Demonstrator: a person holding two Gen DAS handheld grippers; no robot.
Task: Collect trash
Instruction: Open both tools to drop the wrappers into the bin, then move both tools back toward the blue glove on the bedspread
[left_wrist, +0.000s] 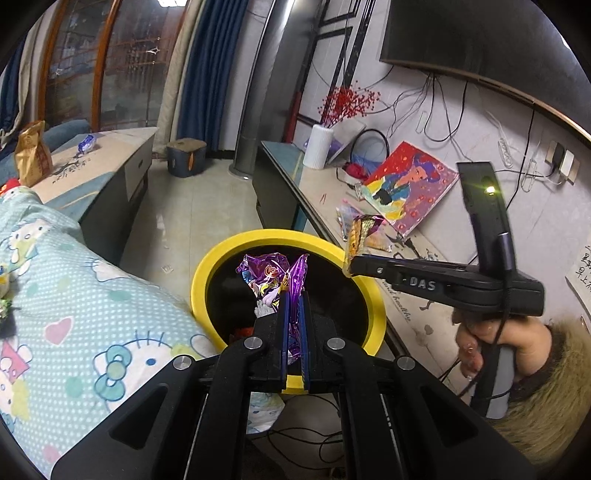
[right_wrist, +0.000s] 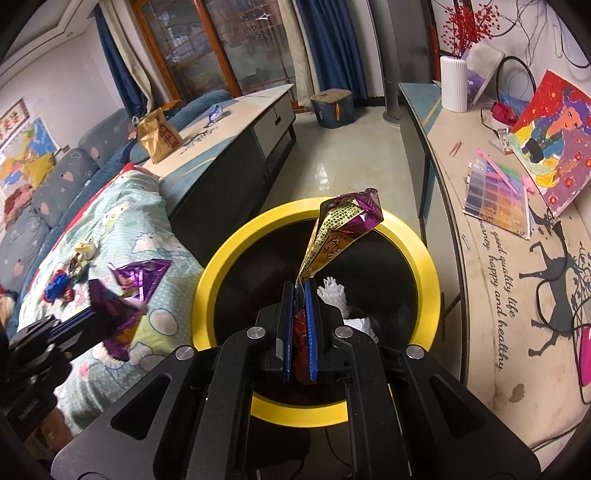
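Both wrappers at the bin, not yet dropped.

My left gripper (left_wrist: 294, 317) jaws pinch a purple foil wrapper (left_wrist: 271, 275); my right gripper (right_wrist: 300, 314) jaws pinch a gold-and-purple wrapper (right_wrist: 341, 229), above the yellow-rimmed trash bin (right_wrist: 424, 258). Light foil could cling or flutter past the rim onto the floor.

We see a crumpled purple foil wrapper (left_wrist: 271, 275) and a gold-and-purple snack wrapper (right_wrist: 343, 229), each pinched upright over the yellow-rimmed black bin (right_wrist: 424, 258), which holds white and red scraps.
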